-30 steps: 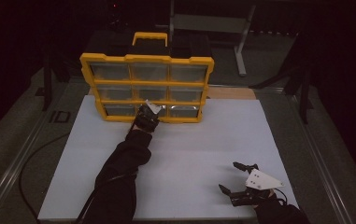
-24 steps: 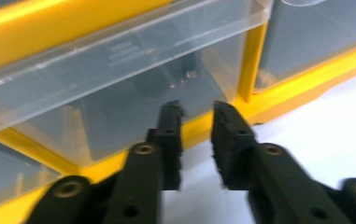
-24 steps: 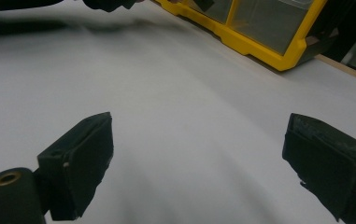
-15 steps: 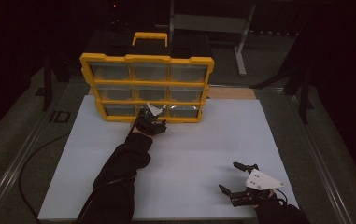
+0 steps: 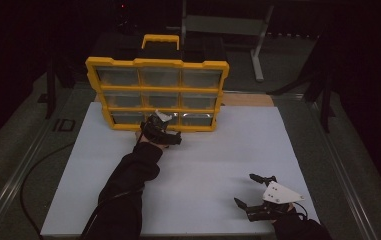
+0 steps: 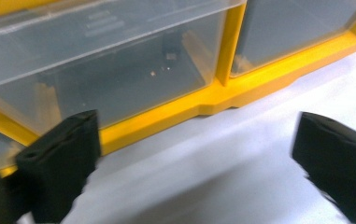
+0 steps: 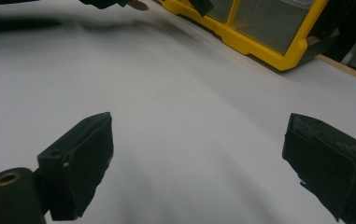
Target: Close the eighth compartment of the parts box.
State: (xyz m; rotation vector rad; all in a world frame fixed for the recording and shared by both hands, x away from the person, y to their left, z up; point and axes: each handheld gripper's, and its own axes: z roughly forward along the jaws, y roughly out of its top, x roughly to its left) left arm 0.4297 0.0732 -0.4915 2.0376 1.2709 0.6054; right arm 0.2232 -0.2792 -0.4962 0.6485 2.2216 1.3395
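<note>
A yellow organizer [image 5: 158, 62] with clear plastic drawers stands upright at the back of the white mat [image 5: 218, 150]. My left gripper [image 5: 163, 131] sits right in front of its bottom middle drawer [image 5: 165, 118]. In the left gripper view that clear drawer [image 6: 119, 79] and the yellow frame [image 6: 213, 100] are close ahead. The left gripper [image 6: 194, 154] has just been opening and now stands open with only bare mat between its jaws. My right gripper [image 5: 245, 190] rests open near the mat's front right, nothing in it [image 7: 196, 154].
The organizer [image 7: 259, 46] has a yellow carry handle [image 5: 160, 40] on top. A wooden strip [image 5: 245, 99] lies behind the mat at the right. A black cable [image 5: 38, 170] runs along the left side. Dark metal frames [image 5: 258, 45] stand behind the table.
The left gripper's jaws have spread from nearly shut to wide apart in front of the bottom middle drawer. The right gripper has stayed where it was.
</note>
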